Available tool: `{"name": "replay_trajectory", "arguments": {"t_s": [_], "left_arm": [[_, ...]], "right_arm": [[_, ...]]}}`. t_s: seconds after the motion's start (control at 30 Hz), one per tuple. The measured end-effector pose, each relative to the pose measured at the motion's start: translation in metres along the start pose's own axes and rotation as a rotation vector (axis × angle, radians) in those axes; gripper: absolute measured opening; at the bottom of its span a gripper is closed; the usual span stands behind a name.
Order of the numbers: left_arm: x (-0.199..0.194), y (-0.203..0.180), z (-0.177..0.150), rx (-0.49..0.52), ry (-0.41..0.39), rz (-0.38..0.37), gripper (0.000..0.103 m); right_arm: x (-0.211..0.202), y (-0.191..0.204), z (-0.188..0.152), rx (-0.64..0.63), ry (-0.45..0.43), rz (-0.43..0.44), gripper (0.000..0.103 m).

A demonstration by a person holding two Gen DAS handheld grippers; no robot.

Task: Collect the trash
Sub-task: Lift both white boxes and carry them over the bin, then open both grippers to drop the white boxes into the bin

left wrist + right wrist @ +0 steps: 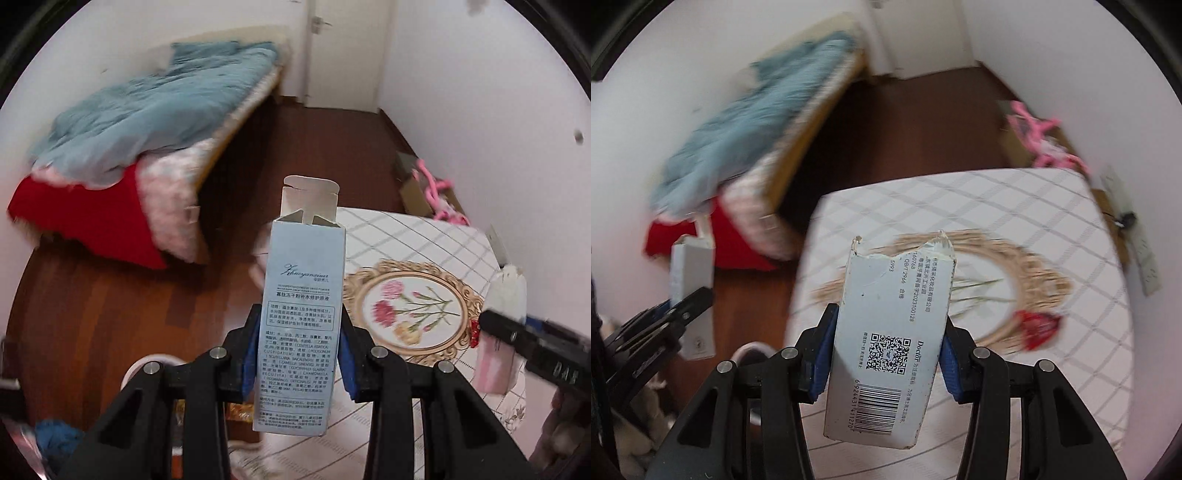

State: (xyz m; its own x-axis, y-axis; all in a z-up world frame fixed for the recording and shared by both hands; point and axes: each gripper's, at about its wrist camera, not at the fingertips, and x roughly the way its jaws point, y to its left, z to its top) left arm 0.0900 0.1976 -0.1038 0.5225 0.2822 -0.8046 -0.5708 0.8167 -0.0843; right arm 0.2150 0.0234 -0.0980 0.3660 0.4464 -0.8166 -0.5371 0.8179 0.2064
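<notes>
My left gripper (300, 354) is shut on a tall light-blue cosmetics box (301, 295) with its top flap open, held upright above the table's left edge. My right gripper (886, 354) is shut on a torn white toothpaste box (894, 332) with a QR code and barcode, held over the table. The left gripper with the blue box also shows in the right wrist view (690, 291) at the left. The right gripper with its box shows in the left wrist view (502, 332) at the right. A red wrapper (1036, 326) lies on the table.
The table (1052, 229) has a white checked cloth with a gold-framed flower print. A bed with blue and red bedding (129, 147) stands at the left. A cardboard box with pink hangers (428, 184) sits by the right wall. A white bin rim (147, 365) shows below on the wooden floor.
</notes>
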Motion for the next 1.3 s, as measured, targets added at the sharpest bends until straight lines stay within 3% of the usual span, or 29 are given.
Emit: {"name": "replay_trajectory", "arguments": {"t_s": [0.27,0.53,0.87,1.2,1.23,1.3], "left_arm": [[-0.054,0.118,-0.048,-0.138,-0.027,0.124,0.033],[-0.025,0.220,-0.107,-0.296,0.062,0.216,0.033],[0.080,0.304,-0.170,-0.477,0.263,0.177,0.033],[0.150,0.339,-0.194,-0.571,0.401,0.103,0.035],[0.152,0.340,-0.196,-0.574,0.412,0.110,0.038],[0.153,0.342,-0.199,-0.586,0.420,0.109,0.056]], "right_arm": [[0.002,0.162,-0.058,-0.171,0.048,0.179,0.051],[0.077,0.277,-0.115,-0.296,0.181,0.236,0.051],[0.242,0.327,-0.175,-0.331,0.435,0.148,0.051],[0.341,0.330,-0.189,-0.301,0.586,0.103,0.052],[0.345,0.330,-0.191,-0.301,0.594,0.099,0.053],[0.354,0.331,-0.193,-0.300,0.611,0.097,0.057]]}}
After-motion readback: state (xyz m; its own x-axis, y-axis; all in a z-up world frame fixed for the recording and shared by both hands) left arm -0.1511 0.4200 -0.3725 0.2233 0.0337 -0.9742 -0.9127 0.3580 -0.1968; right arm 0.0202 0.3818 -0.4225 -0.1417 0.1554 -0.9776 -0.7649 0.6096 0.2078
